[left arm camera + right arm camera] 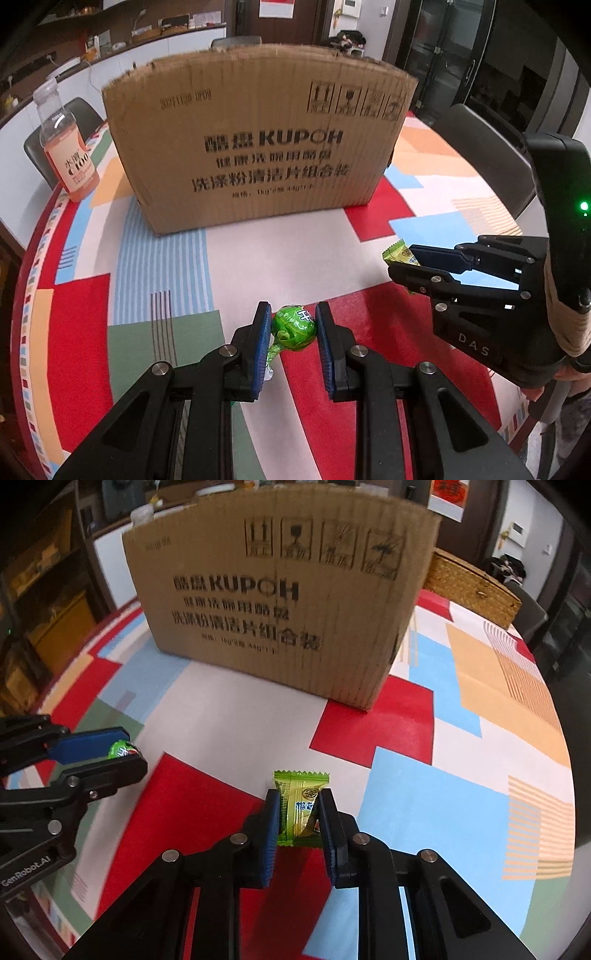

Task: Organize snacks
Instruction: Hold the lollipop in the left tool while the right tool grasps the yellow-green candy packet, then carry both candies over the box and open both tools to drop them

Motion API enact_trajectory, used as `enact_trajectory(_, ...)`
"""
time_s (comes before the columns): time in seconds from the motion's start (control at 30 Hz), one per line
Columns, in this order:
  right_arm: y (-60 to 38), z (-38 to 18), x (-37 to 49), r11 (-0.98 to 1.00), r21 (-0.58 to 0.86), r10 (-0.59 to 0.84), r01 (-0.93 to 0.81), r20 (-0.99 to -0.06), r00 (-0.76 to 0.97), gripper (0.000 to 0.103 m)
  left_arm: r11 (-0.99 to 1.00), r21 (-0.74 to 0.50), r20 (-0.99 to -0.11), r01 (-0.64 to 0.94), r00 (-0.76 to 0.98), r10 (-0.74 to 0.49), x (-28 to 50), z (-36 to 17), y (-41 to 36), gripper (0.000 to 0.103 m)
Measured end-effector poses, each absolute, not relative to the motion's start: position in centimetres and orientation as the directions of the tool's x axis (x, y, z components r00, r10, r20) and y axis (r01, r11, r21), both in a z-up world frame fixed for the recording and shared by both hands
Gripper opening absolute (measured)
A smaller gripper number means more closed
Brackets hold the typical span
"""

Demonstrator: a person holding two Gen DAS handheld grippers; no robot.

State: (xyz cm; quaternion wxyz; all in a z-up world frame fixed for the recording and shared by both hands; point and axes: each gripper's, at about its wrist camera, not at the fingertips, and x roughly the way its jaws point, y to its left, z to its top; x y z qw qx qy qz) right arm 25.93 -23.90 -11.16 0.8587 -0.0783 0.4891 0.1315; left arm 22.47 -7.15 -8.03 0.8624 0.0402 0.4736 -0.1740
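Both snacks were picked up: left hand-held gripper [291, 328] pinched a lollipop [293, 328], right hand-held gripper [298, 812] a candy [301, 805]. Next, probably, carrying them into the box [258, 140].

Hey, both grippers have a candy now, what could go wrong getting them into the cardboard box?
The left gripper pinches a round green candy; it may roll out. The right gripper holds a flat green packet by its edges; it may buckle and slip. The cardboard box has a tall wall; a low carry may hit it.
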Motion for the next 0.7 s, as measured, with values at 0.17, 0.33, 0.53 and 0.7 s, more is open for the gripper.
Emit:
enact_trajectory(0.17,-23.8,-8.6,24.9,0.962,0.01,0.166,-0.272,-0.814,0.556,0.022,0.935,-0.091,-0.807,0.342,0.526,-0.27,22.1,-6.4,-6.9,0.025)
enact_trajectory(0.33,-23.8,-5.9,24.9,0.967,0.011,0.173,-0.256,-0.766,0.619,0.022,0.936,-0.084,-0.78,0.342,0.562,-0.275,22.2,-4.6,-6.5,0.025)
enact_trajectory(0.53,-23.5,-3.0,25.3,0.97,0.02,0.184,-0.241,-0.711,0.679,0.022,0.938,-0.075,-0.749,0.338,0.602,-0.277,22.9,-2.0,-5.9,0.025)
enact_trajectory(0.7,-23.4,-0.9,25.8,0.97,0.037,0.202,-0.241,-0.677,0.708,0.022,0.939,-0.054,-0.724,0.34,0.634,-0.271,23.7,0.1,-5.7,0.025)
